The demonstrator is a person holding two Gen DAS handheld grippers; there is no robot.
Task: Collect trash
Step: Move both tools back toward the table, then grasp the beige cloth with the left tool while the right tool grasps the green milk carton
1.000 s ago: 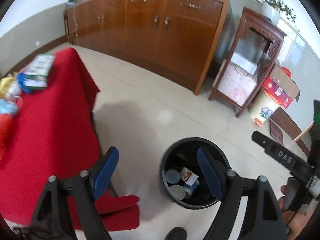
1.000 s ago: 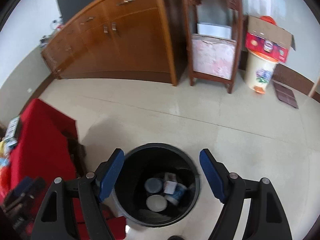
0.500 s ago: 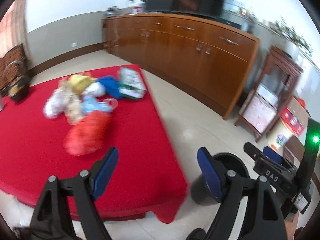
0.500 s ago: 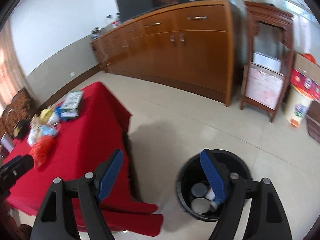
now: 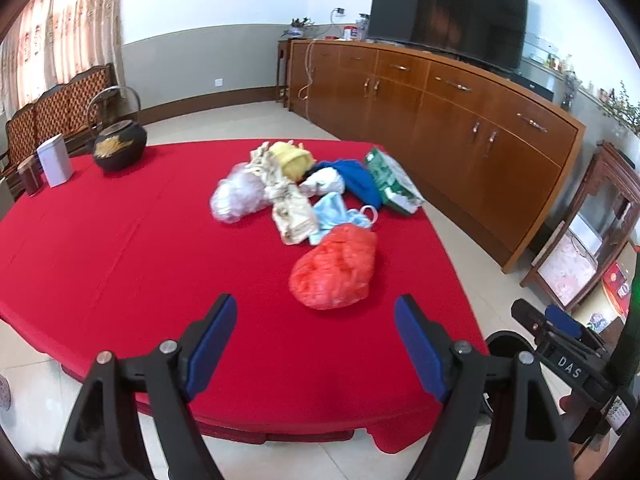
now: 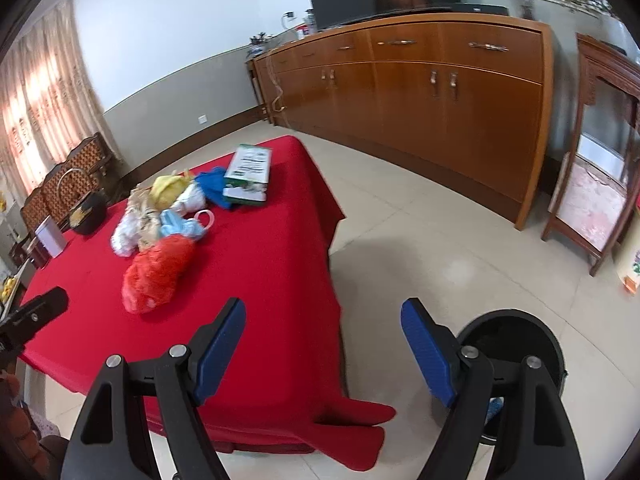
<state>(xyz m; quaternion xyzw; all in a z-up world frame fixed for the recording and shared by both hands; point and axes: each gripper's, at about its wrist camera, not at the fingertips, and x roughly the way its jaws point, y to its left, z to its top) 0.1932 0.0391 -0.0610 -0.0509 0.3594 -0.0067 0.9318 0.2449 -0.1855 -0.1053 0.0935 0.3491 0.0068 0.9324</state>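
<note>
A pile of trash lies on the red tablecloth (image 5: pixel 120 248): a red plastic bag (image 5: pixel 334 270) (image 6: pixel 158 266) nearest me, a blue face mask (image 5: pixel 338 216), crumpled paper (image 5: pixel 290 210), a clear bag (image 5: pixel 238 198), a yellow wad (image 5: pixel 290 158), a blue cloth (image 5: pixel 358 178) and a green-white box (image 5: pixel 394 188) (image 6: pixel 248 174). My left gripper (image 5: pixel 316 330) hangs open and empty over the table's near edge, short of the red bag. My right gripper (image 6: pixel 322 338) is open and empty above the table's corner. The black bin (image 6: pixel 516 340) (image 5: pixel 508 346) stands on the floor at the right.
A black pot (image 5: pixel 120 148), a white tin (image 5: pixel 56 160) and a dark cup (image 5: pixel 30 176) stand at the table's far left. A long wooden sideboard (image 5: pixel 460 120) with a TV (image 5: pixel 448 12) runs along the back. A wooden stand (image 6: pixel 600 160) is at the right.
Both views swung from the bin on the floor round to the left and up onto the red table. The trash pile has come into view. Both grippers stayed open.
</note>
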